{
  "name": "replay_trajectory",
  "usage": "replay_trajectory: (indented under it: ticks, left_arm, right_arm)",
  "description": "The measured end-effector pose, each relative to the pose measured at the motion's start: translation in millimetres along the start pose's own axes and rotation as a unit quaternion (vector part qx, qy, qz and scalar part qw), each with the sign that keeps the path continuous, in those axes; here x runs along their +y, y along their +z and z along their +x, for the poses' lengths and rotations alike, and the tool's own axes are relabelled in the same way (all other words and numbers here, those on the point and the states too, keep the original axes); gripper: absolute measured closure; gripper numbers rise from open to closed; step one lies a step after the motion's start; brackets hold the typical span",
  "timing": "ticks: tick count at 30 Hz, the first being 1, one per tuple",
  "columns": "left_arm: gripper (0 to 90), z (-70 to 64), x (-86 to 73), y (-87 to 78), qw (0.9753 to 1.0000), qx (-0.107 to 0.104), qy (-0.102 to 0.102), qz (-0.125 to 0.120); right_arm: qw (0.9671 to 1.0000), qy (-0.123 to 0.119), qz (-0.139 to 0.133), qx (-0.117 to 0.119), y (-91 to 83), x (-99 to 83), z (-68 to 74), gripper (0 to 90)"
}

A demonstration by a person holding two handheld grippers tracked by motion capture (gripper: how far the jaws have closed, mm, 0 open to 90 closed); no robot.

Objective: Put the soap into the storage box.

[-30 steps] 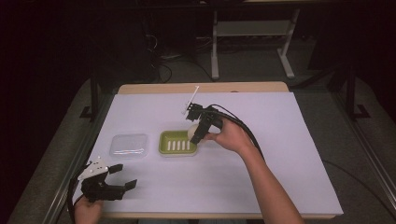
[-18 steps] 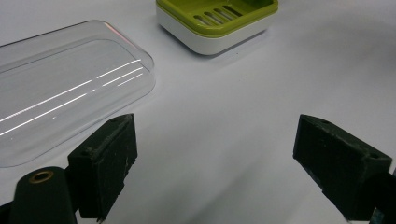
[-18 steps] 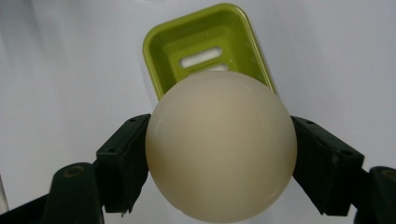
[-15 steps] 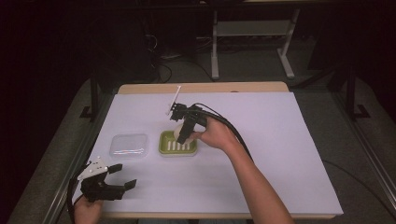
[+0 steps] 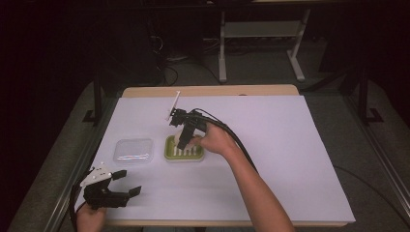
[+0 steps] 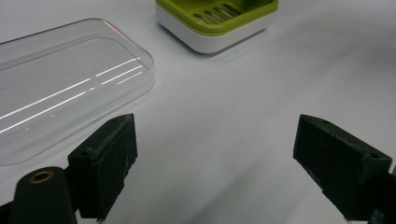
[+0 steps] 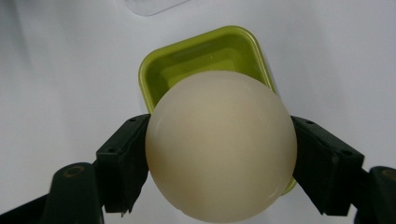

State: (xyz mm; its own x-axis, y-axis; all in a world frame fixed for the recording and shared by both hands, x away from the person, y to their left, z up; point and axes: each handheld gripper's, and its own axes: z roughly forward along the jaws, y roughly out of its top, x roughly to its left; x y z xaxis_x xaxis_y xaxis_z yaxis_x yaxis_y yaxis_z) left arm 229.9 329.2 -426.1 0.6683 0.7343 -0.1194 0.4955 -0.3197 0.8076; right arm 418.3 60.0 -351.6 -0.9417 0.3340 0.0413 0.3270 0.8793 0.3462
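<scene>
A clear plastic lid (image 5: 133, 151) lies flat on the white sheet (image 5: 280, 145) covering the worktop (image 5: 208, 90), just left of centre. Beyond the worktop, a white metal frame (image 5: 261, 36) stands on the dark floor (image 5: 270, 72).

Right gripper (image 7: 219, 154): black jaws, and between them I see a cream, plain, unpatterned soap bar (image 7: 220, 144). Beyond it is a soap dish (image 7: 196, 56), lime green inside with a slotted grille and white base. Ahead-left of my left gripper (image 6: 212, 154), also black, is a clear lid (image 6: 60, 88) with white light streaks. The table cover (image 5: 290, 145) is pale lilac-white.
</scene>
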Motion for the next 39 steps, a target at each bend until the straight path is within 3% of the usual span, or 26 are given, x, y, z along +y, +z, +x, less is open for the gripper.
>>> replay_trajectory:
  ticks: [5,14,39]
  left_arm:
    - [12.9,-0.1,0.2,-0.5,1.0,0.0,0.0,-0.002]
    - [12.9,-0.3,-0.4,-1.4,1.0,0.002,-0.003,-0.006]
    - [12.9,-0.1,-0.9,-1.9,1.0,0.004,-0.003,-0.005]
  right_arm:
    - [1.0,0.002,-0.003,0.002,4.4,3.4,-0.8,24.6]
    - [0.9998,0.008,0.017,-0.005,19.3,5.8,-5.5,24.6]
    - [0.9995,0.025,0.019,0.0,34.1,1.4,-11.3,24.5]
